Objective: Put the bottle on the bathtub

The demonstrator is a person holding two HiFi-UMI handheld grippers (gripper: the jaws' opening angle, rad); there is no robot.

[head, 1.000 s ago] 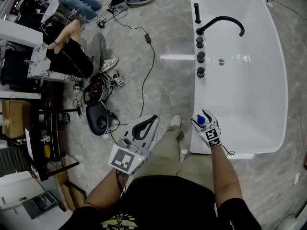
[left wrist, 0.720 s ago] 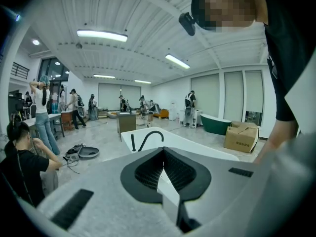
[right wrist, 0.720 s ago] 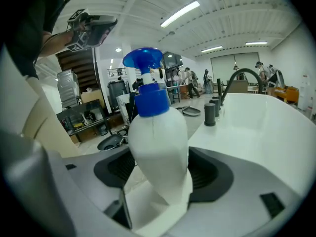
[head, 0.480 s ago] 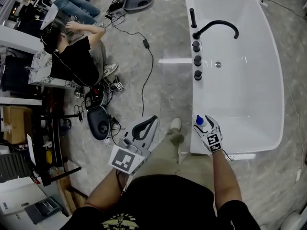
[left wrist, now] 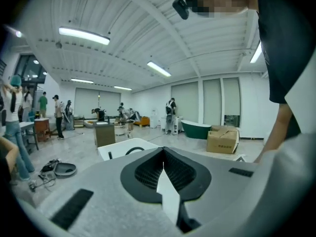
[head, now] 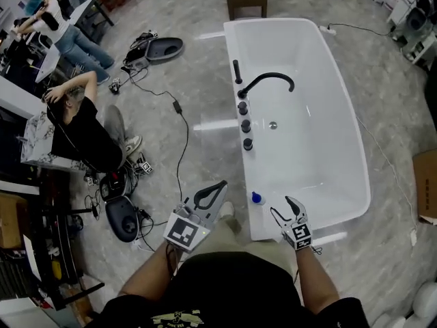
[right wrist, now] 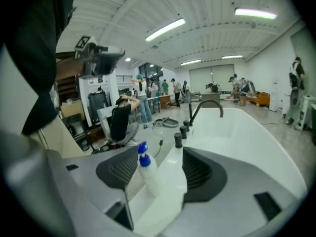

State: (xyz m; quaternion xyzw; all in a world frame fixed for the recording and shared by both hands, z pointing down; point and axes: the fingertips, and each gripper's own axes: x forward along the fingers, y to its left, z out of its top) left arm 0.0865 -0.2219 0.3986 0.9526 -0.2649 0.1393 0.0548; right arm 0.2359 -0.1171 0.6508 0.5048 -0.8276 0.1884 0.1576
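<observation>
Bottle: one white bottle (head: 257,199) with a blue cap. It stands upright on the rim of the bathtub (head: 341,108), on the side of the taps, at the corner nearest to you.

Bathtub: one, white, with nothing inside except one drain (head: 273,125) in its floor.

Right gripper: your right gripper (head: 282,208) has the jaws apart and clamps nothing. Its tips hang over the near end of the tub, just beside the bottle. In the head view a small gap shows between the bottle and the nearer jaw. In the right gripper view the bottle shows in the opening between the two pads (this view alone does not tell me if the left pad touches it).

Left gripper: your left gripper (head: 220,185) has the jaws together with nothing between them. You hold it over the floor (head: 205,26), well apart from the tub.

Taps: one black curved spout (head: 270,79), three black knobs (head: 245,125) in a row along the rim, and one black upright rod (head: 237,70) behind the spout.

People: one seated person (head: 78,125) in a black shirt at your left. More people are at the far left corner, too small to count well.

Floor: one black cable (head: 183,132), two dark cases (head: 162,48), one cardboard box (head: 427,186) at the right edge.
</observation>
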